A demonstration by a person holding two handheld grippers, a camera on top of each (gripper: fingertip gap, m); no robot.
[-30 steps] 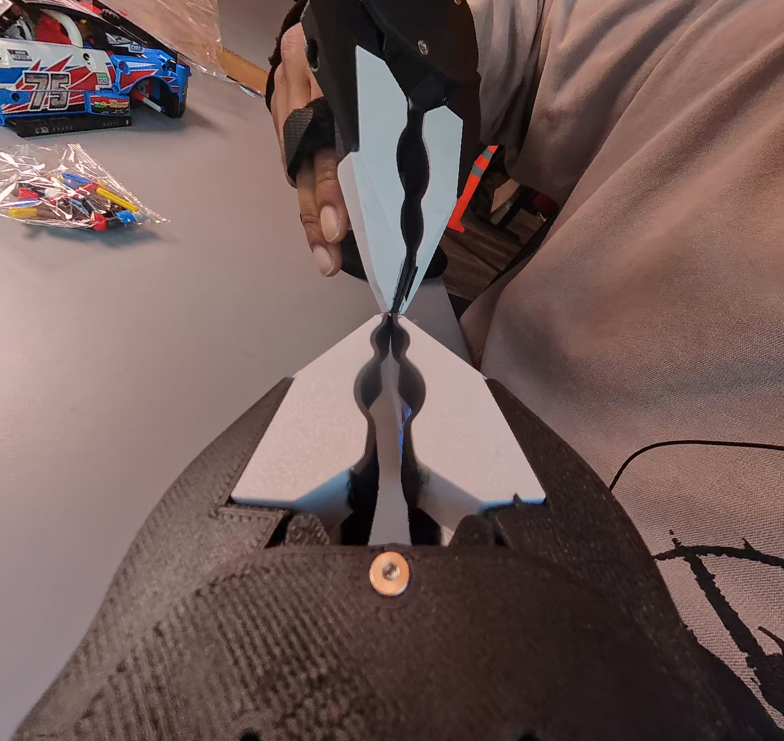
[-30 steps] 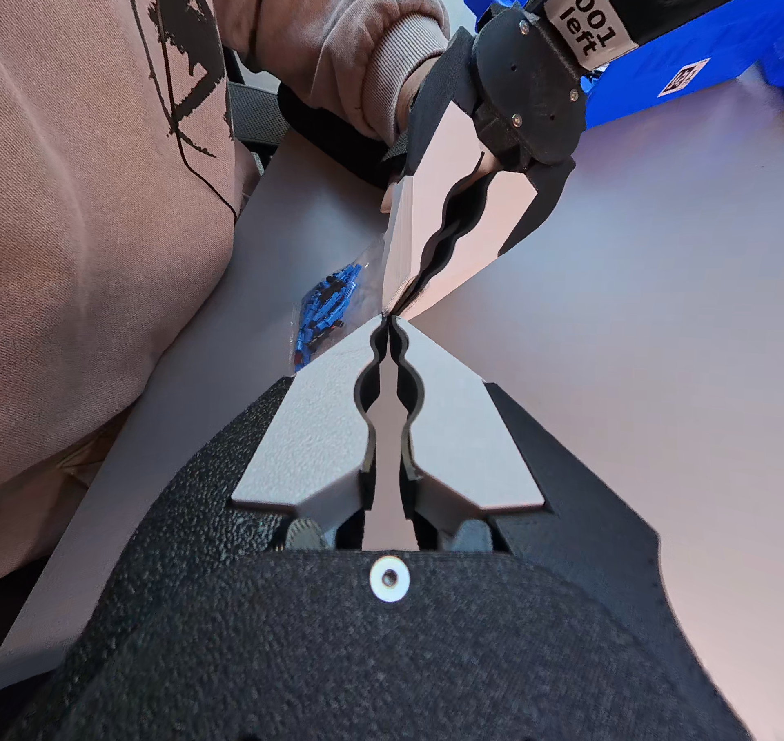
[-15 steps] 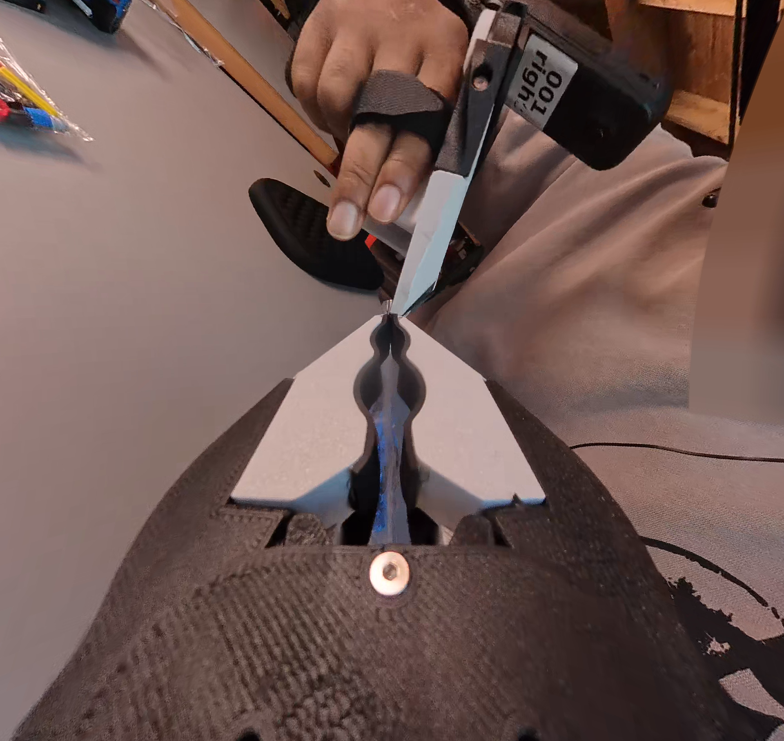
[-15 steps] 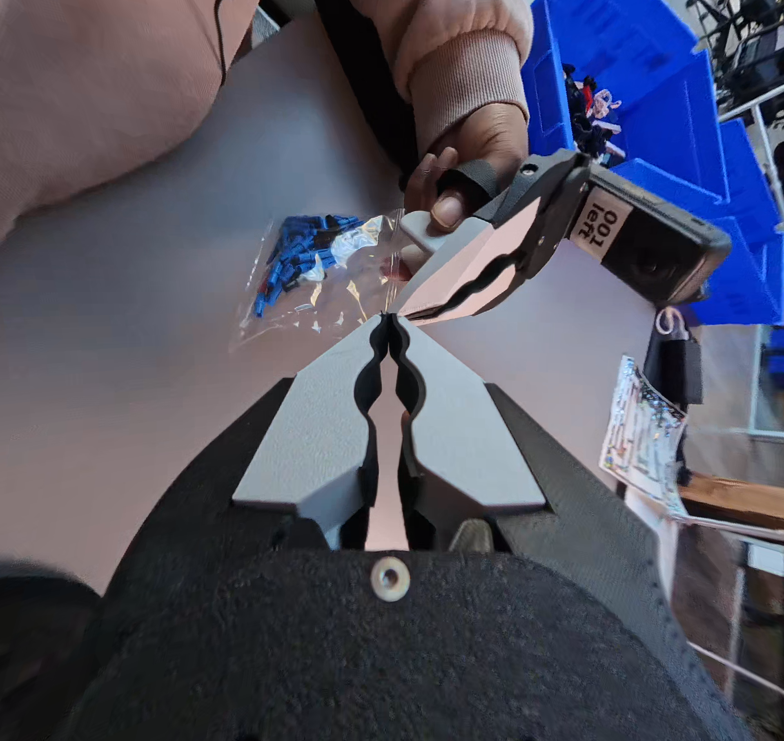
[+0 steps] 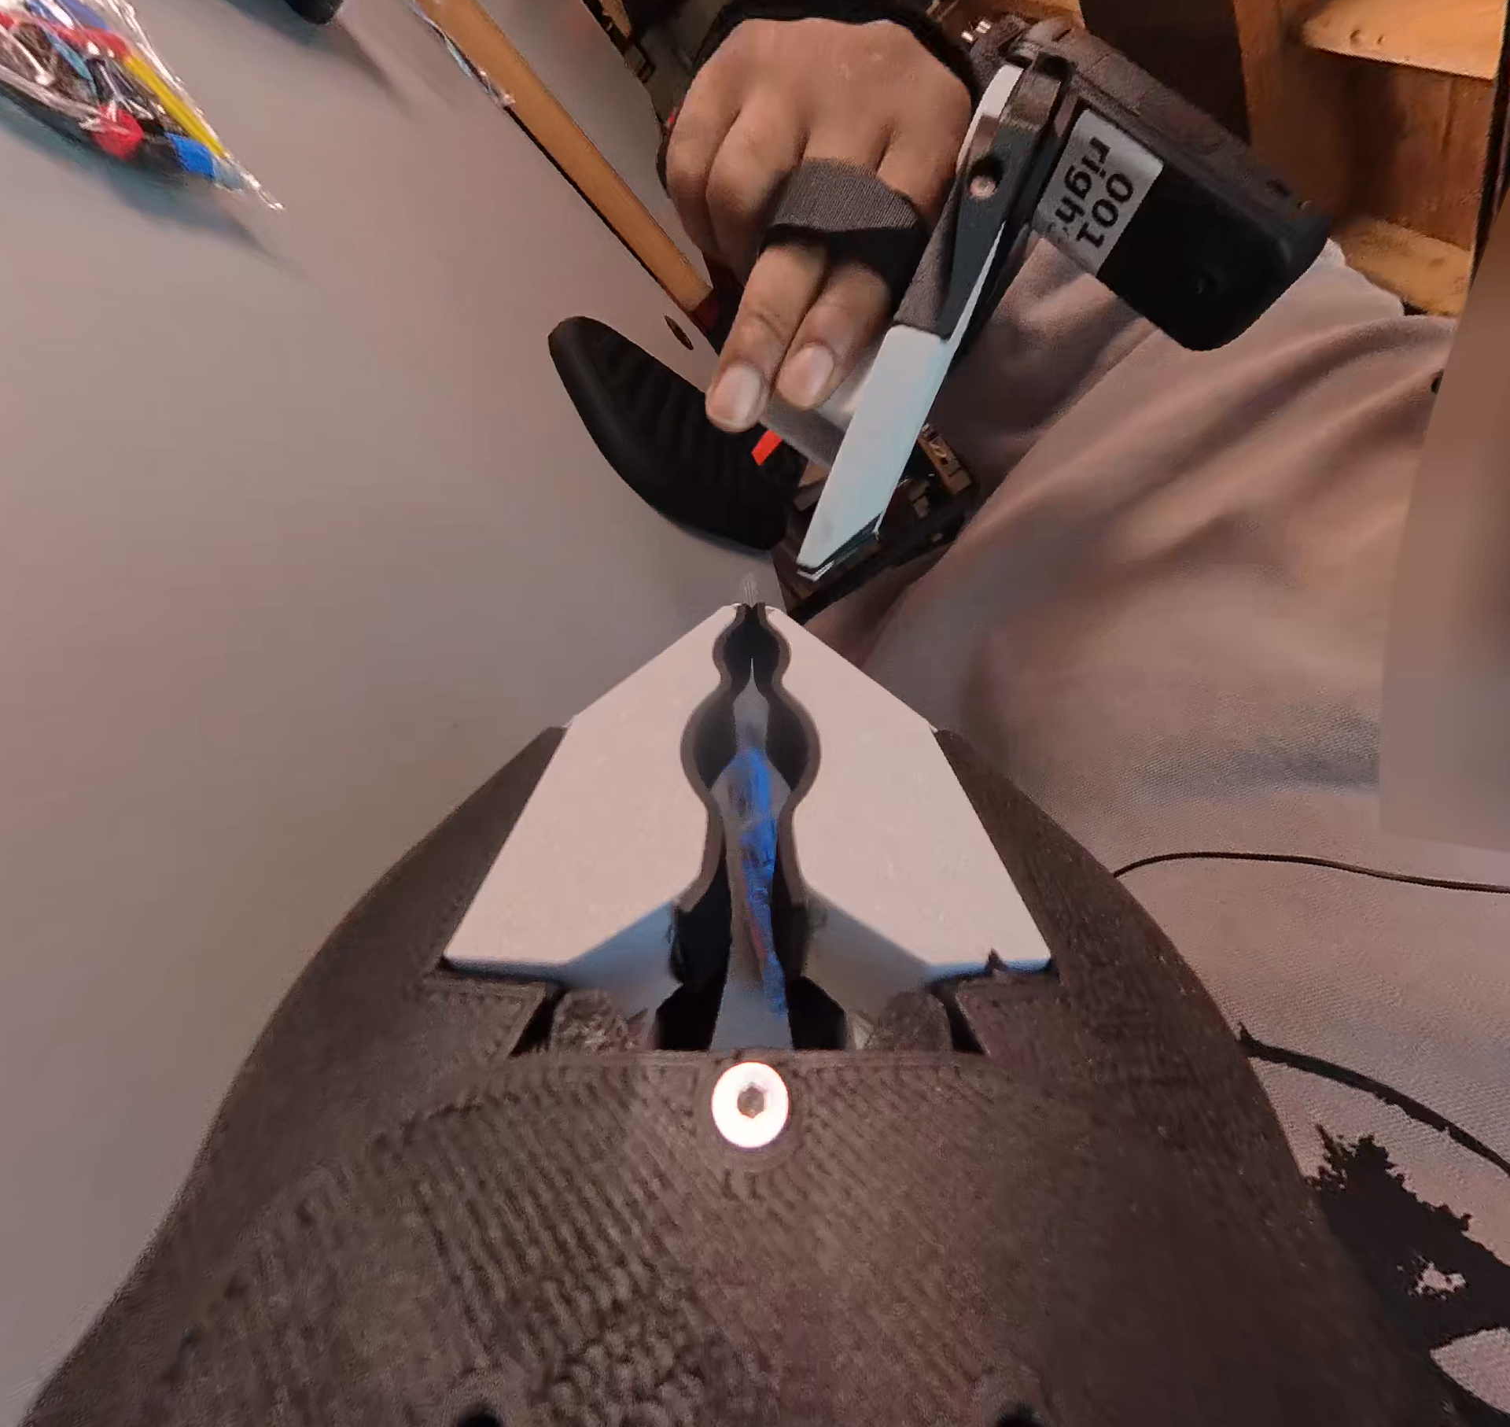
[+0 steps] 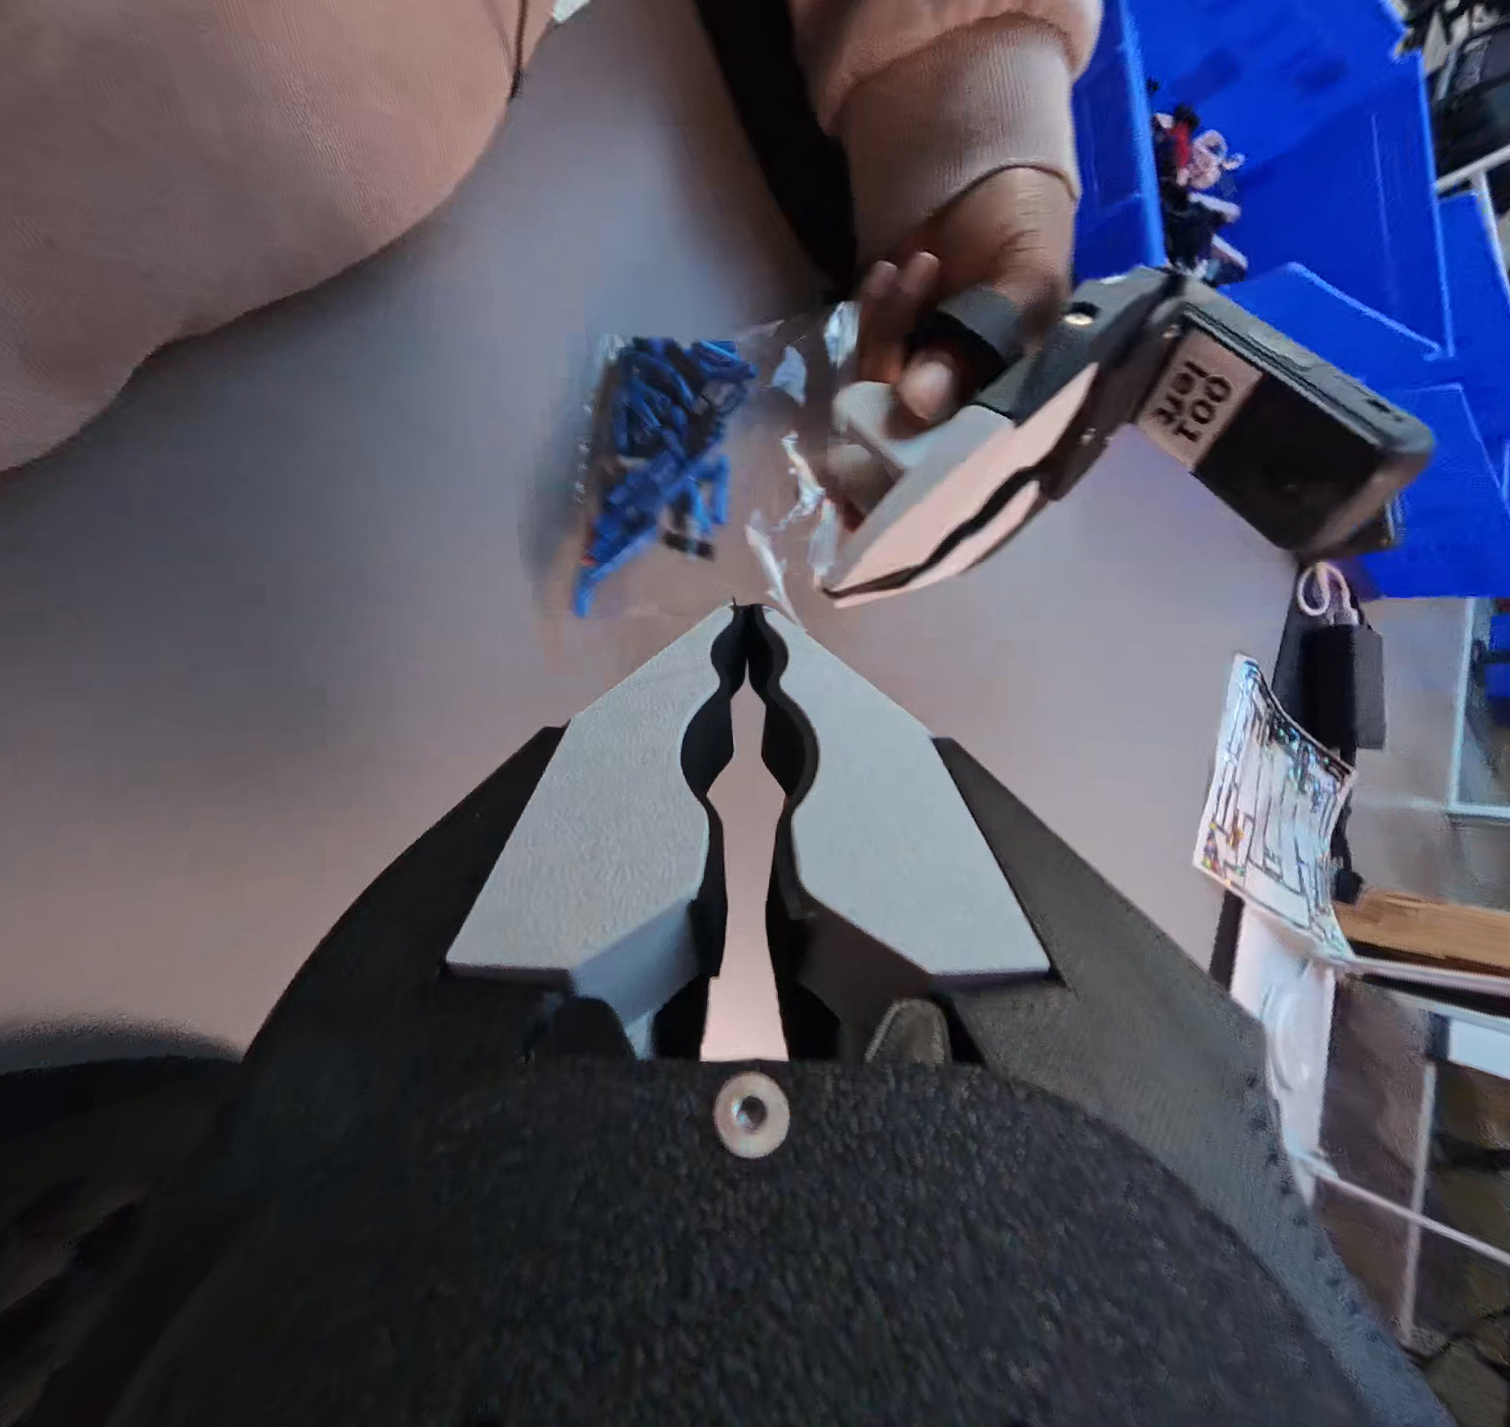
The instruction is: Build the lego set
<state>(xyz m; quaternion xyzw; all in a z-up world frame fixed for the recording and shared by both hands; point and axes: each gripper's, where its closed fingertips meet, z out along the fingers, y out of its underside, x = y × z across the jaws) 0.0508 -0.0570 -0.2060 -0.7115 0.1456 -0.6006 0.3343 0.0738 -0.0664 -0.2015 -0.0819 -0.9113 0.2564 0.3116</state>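
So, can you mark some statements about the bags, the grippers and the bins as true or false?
1. The clear bag of blue pieces is near both grippers' tips. True.
2. The right gripper is wide open. False: its fingertips meet.
3. Blue bins stand behind the left gripper. True.
4. The bag of mixed coloured pieces lies between the grippers. False: it lies apart, far off on the grey table.
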